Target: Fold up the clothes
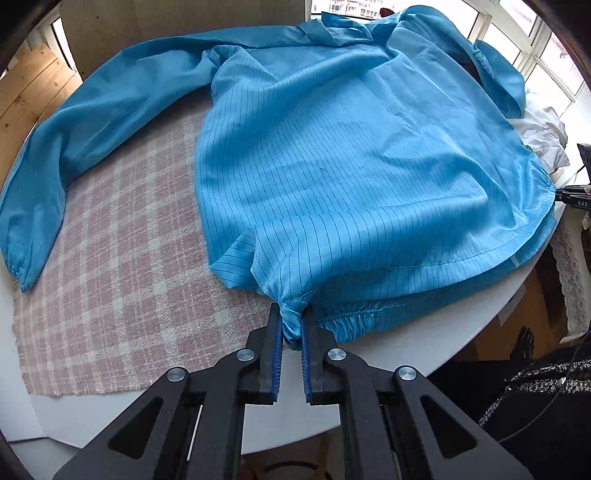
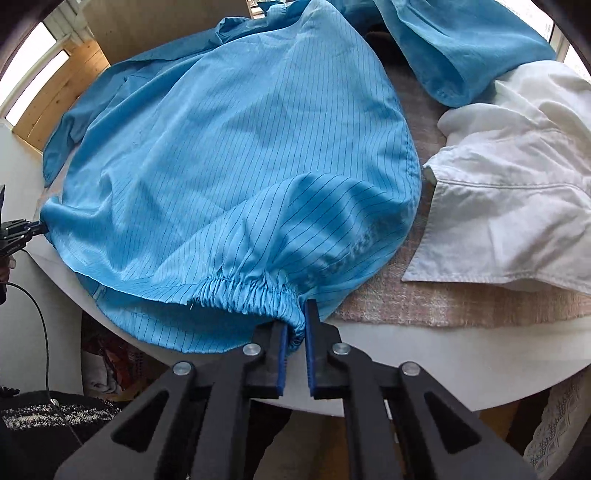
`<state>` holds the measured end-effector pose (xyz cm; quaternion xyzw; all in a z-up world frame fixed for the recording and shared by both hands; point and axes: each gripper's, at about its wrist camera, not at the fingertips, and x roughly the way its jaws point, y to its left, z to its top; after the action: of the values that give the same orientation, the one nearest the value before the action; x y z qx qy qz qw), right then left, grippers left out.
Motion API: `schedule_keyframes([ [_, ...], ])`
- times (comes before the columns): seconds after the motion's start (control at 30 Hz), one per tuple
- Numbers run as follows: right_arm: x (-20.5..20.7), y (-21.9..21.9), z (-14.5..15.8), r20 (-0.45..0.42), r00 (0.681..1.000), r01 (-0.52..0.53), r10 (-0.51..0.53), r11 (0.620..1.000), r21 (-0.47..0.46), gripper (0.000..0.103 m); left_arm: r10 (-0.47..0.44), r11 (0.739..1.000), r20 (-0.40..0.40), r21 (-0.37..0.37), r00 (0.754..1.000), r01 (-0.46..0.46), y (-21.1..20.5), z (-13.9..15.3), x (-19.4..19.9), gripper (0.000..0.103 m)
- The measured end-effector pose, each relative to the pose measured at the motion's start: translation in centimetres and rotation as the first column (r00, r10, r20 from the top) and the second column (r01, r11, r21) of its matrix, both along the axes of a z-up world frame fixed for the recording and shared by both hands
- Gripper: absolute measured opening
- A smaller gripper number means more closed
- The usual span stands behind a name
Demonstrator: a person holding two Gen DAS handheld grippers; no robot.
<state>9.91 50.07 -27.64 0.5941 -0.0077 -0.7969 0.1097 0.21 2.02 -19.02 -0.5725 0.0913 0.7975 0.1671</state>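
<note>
Both the left gripper [image 1: 293,328] and the right gripper [image 2: 295,326] are pinching the hem of the blue jacket [image 1: 351,147] lying on the round table [image 1: 369,369], and thin fabric may be slipping out, dragging the white shirt [image 2: 509,192] beside it.

A round white table [image 1: 373,373] stood by a bank of white-framed windows [image 1: 532,48], and daylight came in bright through them. A pink checked cloth [image 1: 110,266] covered much of the tabletop. Pale wooden boards [image 1: 33,85] lined the wall to one side, next to a plain beige panel [image 1: 177,18]. White lace [image 1: 572,273] hung beside the table's edge.
</note>
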Motion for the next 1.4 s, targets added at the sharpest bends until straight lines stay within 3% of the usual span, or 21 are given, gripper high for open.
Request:
schedule_keyframes([
  [0.23, 3.3, 1.4, 2.5, -0.018, 0.999, 0.038, -0.038, 0.999, 0.006, 0.007, -0.028, 0.995, 0.030, 0.096, 0.999, 0.025, -0.5, 1.7, 5.1, 0.007],
  [0.4, 4.9, 1.5, 0.4, 0.033, 0.997, 0.062, -0.063, 0.997, 0.036, 0.007, -0.039, 0.995, 0.119, 0.094, 0.992, 0.027, -0.3, -1.1, 6.9, 0.007],
  [0.6, 6.7, 1.0, 2.5, -0.018, 0.998, 0.064, -0.063, 0.997, 0.050, 0.007, -0.081, 0.996, 0.093, 0.028, 0.992, 0.079, 0.1, 0.7, 8.4, 0.008],
  [0.73, 7.1, 2.1, -0.8, 0.080, 0.995, 0.054, -0.064, 0.991, 0.121, 0.007, -0.148, 0.989, 0.181, 0.000, 0.972, 0.151, 1.5, -2.5, 9.1, 0.010],
  [0.83, 7.4, 3.5, -0.8, 0.077, 0.990, 0.114, -0.120, 0.990, 0.077, 0.007, -0.182, 0.982, 0.165, -0.025, 0.969, 0.188, 2.9, -2.6, 9.2, 0.010],
  [0.9, 7.5, 4.5, -0.6, 0.073, 0.986, 0.147, -0.153, 0.986, 0.084, 0.007, -0.209, 0.977, 0.157, -0.006, 0.965, 0.213, 3.4, -2.2, 9.5, 0.013],
  [1.03, 8.2, 5.0, -1.8, 0.129, 0.982, 0.118, -0.140, 0.980, 0.162, 0.007, -0.227, 0.972, 0.271, -0.003, 0.935, 0.237, 2.1, -3.9, 10.5, 0.014],
  [1.1, 8.8, 4.9, -1.5, 0.139, 0.982, 0.105, -0.131, 0.978, 0.180, 0.018, -0.188, 0.982, 0.287, 0.034, 0.939, 0.187, 0.1, -3.0, 10.3, 0.014],
  [1.17, 9.3, 4.5, -0.5, 0.144, 0.984, 0.074, -0.107, 0.973, 0.217, 0.046, -0.145, 0.989, 0.260, 0.046, 0.955, 0.138, -2.0, -1.1, 9.3, 0.014],
  [1.27, 9.9, 4.3, 1.6, 0.158, 0.986, 0.016, -0.060, 0.965, 0.262, 0.046, -0.120, 0.992, 0.151, -0.010, 0.981, 0.123, -3.4, 2.4, 6.3, 0.011],
  [1.33, 10.2, 4.5, 3.9, 0.160, 0.986, -0.001, -0.043, 0.964, 0.266, 0.046, -0.141, 0.988, 0.077, -0.050, 0.987, 0.145, -3.0, 4.4, 3.5, 0.011],
  [1.4, 9.4, 4.6, 7.0, 0.105, 0.994, 0.008, -0.039, 0.961, 0.278, 0.046, -0.185, 0.981, 0.021, -0.062, 0.982, 0.186, -1.8, 5.8, 0.4, 0.012],
])
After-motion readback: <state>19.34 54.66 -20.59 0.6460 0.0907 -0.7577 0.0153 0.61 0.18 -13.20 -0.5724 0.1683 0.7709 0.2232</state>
